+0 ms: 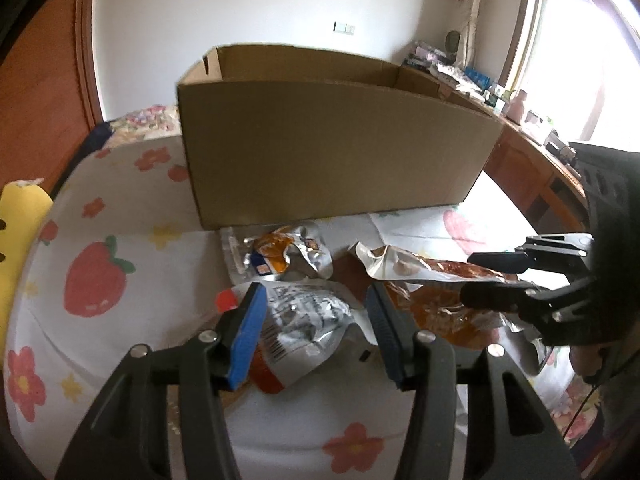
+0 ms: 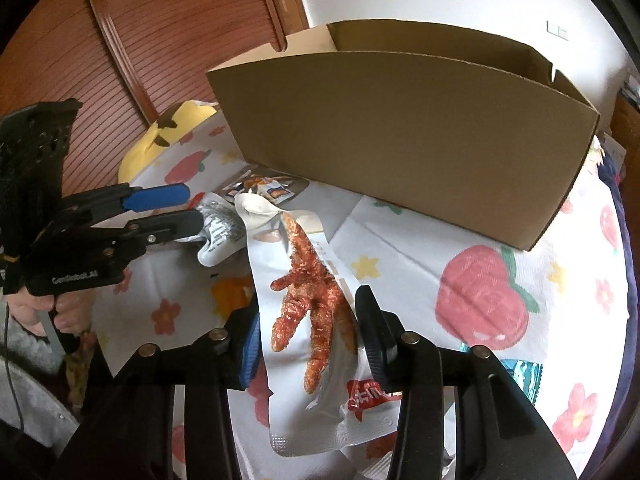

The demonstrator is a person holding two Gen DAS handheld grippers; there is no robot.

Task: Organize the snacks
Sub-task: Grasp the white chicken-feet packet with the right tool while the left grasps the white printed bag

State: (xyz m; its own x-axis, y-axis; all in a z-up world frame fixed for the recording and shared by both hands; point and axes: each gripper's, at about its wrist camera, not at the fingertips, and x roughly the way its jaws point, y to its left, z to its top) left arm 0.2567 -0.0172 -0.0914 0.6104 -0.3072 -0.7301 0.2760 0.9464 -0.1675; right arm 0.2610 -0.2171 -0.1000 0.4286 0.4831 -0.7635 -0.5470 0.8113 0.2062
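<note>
Right hand-held gripper [image 2: 308,320] pinching chicken-foot packet [image 2: 312,308], picture visible only there, left hand-held gripper [image 1: 316,320] spread

Right tool [image 2: 306,340] clamped, left tool [image 1: 316,326] parted

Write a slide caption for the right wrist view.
Right hand-held gripper clamps a white chicken-foot snack pouch before an open brown cardboard box on a strawberry-print tablecloth.

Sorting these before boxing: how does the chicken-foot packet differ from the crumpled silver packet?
The chicken-foot packet is long, fairly flat, between the right tongs. The crumpled silver packet is shorter, creased, showing printed text, between the left tongs. Both are foil pouches outside the cardboard box.
</note>
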